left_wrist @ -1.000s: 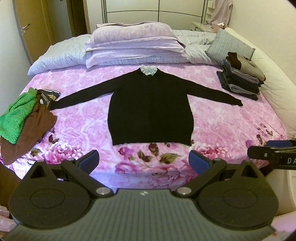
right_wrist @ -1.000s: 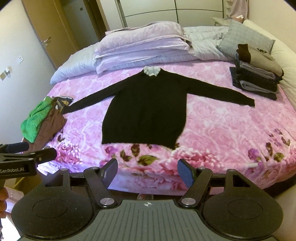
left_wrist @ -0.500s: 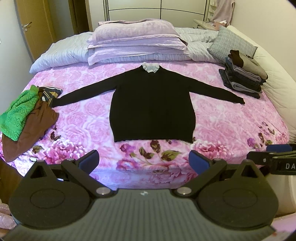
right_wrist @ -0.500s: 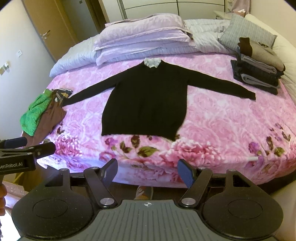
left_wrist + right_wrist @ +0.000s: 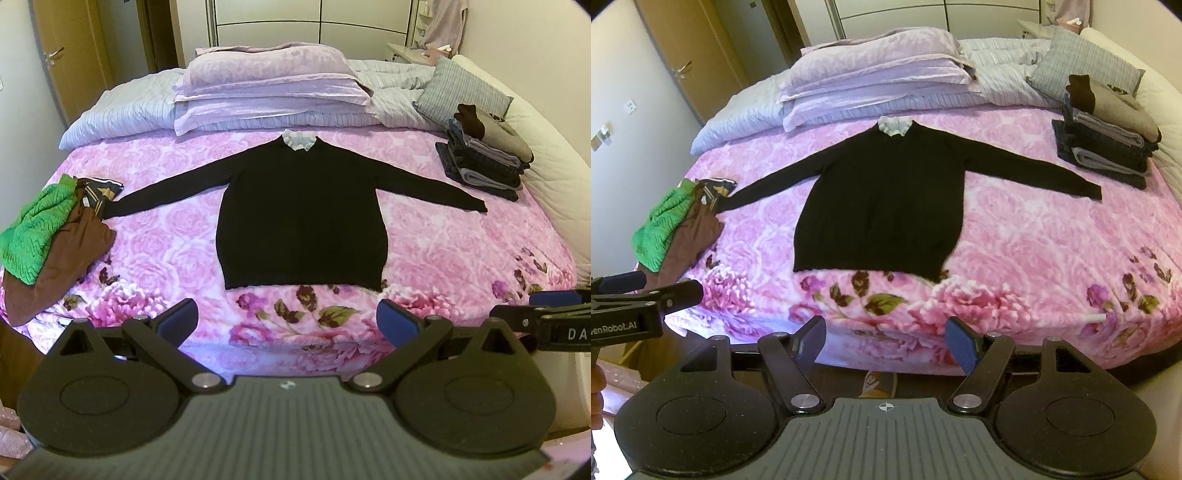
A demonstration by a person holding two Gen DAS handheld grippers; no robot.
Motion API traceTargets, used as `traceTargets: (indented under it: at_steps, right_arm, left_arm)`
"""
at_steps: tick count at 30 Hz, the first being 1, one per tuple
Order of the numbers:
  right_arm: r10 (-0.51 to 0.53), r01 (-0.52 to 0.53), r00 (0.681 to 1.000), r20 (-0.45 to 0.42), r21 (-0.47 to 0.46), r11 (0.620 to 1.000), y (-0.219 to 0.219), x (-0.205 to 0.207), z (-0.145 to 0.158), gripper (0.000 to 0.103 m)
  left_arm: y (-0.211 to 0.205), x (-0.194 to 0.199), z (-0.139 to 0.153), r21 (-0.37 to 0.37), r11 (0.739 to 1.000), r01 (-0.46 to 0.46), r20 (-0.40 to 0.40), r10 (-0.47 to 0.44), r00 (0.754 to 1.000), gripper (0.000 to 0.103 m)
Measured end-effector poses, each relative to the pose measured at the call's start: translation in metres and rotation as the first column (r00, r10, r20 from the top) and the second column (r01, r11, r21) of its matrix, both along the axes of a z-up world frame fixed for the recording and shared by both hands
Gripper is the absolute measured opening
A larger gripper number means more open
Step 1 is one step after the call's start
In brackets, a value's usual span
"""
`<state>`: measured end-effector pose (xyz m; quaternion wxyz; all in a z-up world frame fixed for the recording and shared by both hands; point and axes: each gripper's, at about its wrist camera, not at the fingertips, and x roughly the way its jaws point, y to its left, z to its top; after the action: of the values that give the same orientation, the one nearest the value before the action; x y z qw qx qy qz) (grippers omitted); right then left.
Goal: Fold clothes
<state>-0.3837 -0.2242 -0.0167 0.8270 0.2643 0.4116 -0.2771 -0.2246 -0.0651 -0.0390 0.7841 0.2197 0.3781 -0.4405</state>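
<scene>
Lying flat, face up, mid-bed: black knit sweater (image 5: 301,218), white collar (image 5: 300,142) toward pillows (image 5: 269,88), sleeves spread wide. Soft, light, limp; likely clings to fleecy pink floral blanket (image 5: 461,251). Best hold: sleeve cuffs or hem corners. Left tongs (image 5: 288,319), right tongs (image 5: 885,343): both wide open, empty, short of bed edge. Unfolded heap (image 5: 48,236) left; folded stack (image 5: 484,158) right.

Both wrist cameras look from beyond the foot of the bed (image 5: 155,229) toward its pillows (image 5: 273,85), well back from it. The right view sits rightward and higher; both share the spread black sweater (image 5: 303,221) (image 5: 882,203).
</scene>
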Motion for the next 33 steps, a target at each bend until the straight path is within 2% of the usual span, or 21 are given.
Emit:
traceTargets:
  at_steps: [10,18,21,24,29,33]
  right_arm:
    - [0.006,-0.006,1.0,-0.012,-0.003,1.0,-0.008,0.006,0.0,0.068]
    - [-0.012,0.012,1.0,-0.024,0.014,1.0,-0.045,0.032,-0.005,0.068]
    - [-0.038,0.038,0.999,-0.008,0.02,0.999,-0.068,0.047,-0.007,0.068]
    - [-0.059,0.057,0.997,0.05,0.03,0.998,-0.097,0.063,-0.009,0.068]
    - [-0.079,0.086,0.991,0.104,-0.058,0.995,-0.147,0.106,-0.009,0.068]
    - [-0.116,0.126,0.988,0.106,-0.094,0.988,-0.189,0.146,-0.011,0.068]
  left_arm:
    - [-0.02,0.006,-0.003,-0.004,1.0,0.002,-0.009,-0.002,1.0,0.102]
    - [-0.053,0.045,-0.014,0.004,1.0,-0.023,-0.029,0.023,0.999,0.102]
    - [-0.067,0.074,-0.019,0.0,0.999,-0.047,-0.037,0.047,0.998,0.102]
    - [-0.085,0.115,-0.027,-0.003,0.996,-0.084,-0.056,0.083,0.995,0.102]
    - [-0.118,0.196,-0.043,-0.005,0.988,-0.156,-0.096,0.155,0.983,0.102]
    - [-0.141,0.265,-0.058,0.007,0.976,-0.22,-0.117,0.219,0.969,0.102]
